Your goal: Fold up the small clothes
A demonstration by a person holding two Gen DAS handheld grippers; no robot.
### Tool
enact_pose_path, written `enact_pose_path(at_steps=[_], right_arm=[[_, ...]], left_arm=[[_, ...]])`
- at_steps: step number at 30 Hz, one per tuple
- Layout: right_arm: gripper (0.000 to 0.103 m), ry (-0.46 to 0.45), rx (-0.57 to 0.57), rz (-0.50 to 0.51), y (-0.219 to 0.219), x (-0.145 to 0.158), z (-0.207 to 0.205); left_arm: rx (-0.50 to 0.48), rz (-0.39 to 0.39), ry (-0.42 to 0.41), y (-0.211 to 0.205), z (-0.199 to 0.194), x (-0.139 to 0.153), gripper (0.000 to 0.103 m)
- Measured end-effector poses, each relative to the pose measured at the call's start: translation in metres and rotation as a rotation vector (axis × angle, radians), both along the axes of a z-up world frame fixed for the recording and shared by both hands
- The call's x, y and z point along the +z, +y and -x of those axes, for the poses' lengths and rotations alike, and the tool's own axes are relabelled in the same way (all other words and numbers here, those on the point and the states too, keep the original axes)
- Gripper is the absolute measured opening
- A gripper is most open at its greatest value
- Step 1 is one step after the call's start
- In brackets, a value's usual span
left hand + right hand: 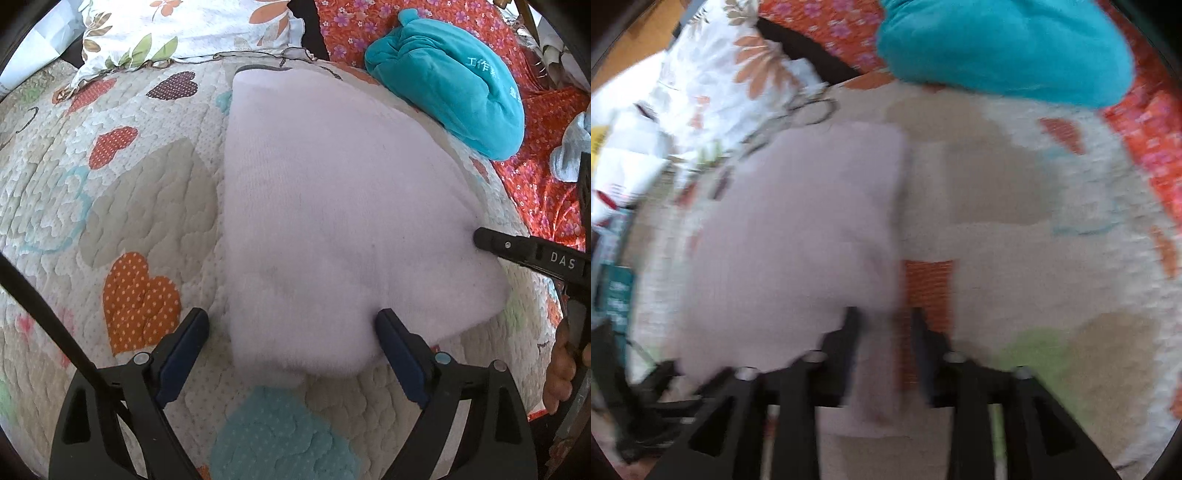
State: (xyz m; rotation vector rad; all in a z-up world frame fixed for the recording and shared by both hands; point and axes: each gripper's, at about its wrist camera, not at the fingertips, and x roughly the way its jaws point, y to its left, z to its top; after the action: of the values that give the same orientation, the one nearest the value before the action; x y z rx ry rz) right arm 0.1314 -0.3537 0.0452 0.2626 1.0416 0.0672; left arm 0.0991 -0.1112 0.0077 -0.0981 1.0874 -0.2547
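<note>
Here the pale pink cloth [332, 221] lies flat on the heart quilt [122, 206], its near edge between the left claw's [291, 323] spread fingers. The right claw [882, 314], released, straddles its corner.

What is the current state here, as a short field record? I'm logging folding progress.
garment: pale pink knit cloth, lying flat on the heart-patterned quilt
left gripper: open, straddling the cloth's near edge
right gripper: at the cloth's side edge; view blurred, grip unclear
nearby: teal plush fabric bundle beyond the cloth
</note>
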Motion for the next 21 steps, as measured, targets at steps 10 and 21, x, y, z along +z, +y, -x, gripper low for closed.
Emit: enact_pose_path(at_steps=[10,21], right_arm=[[0.043,-0.048,0.071,0.037,0.010,0.008,0.027],[0.047,0.008,0.043,0.090,0.008,0.004,0.057]], left_arm=[[-0.006,-0.057,-0.054,-0.001,0.021,0.002,0.091],[-0.013,-0.127,-0.092,-0.008,0.076,-0.002,0.091]])
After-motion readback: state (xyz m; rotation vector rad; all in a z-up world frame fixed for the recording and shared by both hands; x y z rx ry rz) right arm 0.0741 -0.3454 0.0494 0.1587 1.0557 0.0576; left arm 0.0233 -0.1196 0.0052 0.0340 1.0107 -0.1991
